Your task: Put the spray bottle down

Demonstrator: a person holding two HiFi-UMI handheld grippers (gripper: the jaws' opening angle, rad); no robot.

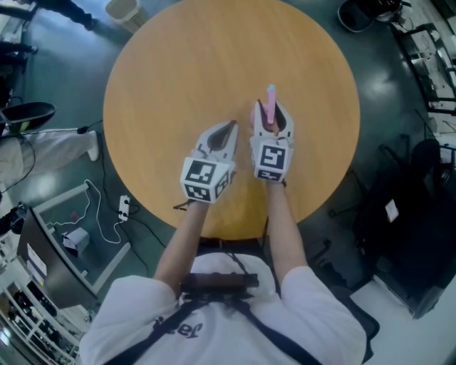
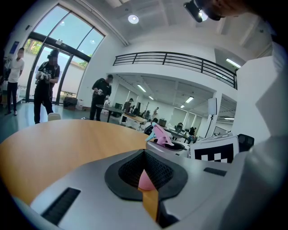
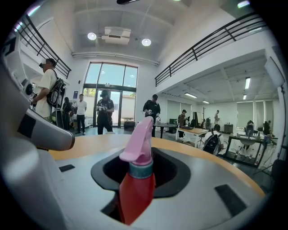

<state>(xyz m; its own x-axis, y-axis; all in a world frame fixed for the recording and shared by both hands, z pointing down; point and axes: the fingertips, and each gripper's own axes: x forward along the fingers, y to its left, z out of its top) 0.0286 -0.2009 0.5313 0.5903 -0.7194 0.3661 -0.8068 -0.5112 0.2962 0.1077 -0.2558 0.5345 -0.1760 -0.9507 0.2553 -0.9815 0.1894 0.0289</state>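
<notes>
The spray bottle (image 1: 271,96) has a pink trigger head with a pale blue tip and a red body (image 3: 135,193). It stands upright between the jaws of my right gripper (image 1: 271,107), which is shut on its neck and body. Its base is hidden below the jaws, so I cannot tell if it touches the round wooden table (image 1: 178,71). My left gripper (image 1: 231,125) hovers close beside it on the left, its jaw tips meeting; a small pink patch and an orange slit show in its hollow (image 2: 145,177). In the left gripper view the bottle's head (image 2: 159,134) rises at right.
Both grippers are over the table's near middle, with bare wood all round them. On the floor lie cables and a power strip (image 1: 123,207) at left, a black bag (image 1: 417,214) at right and a bin (image 1: 123,10) beyond the table. People stand far off in the hall (image 3: 105,112).
</notes>
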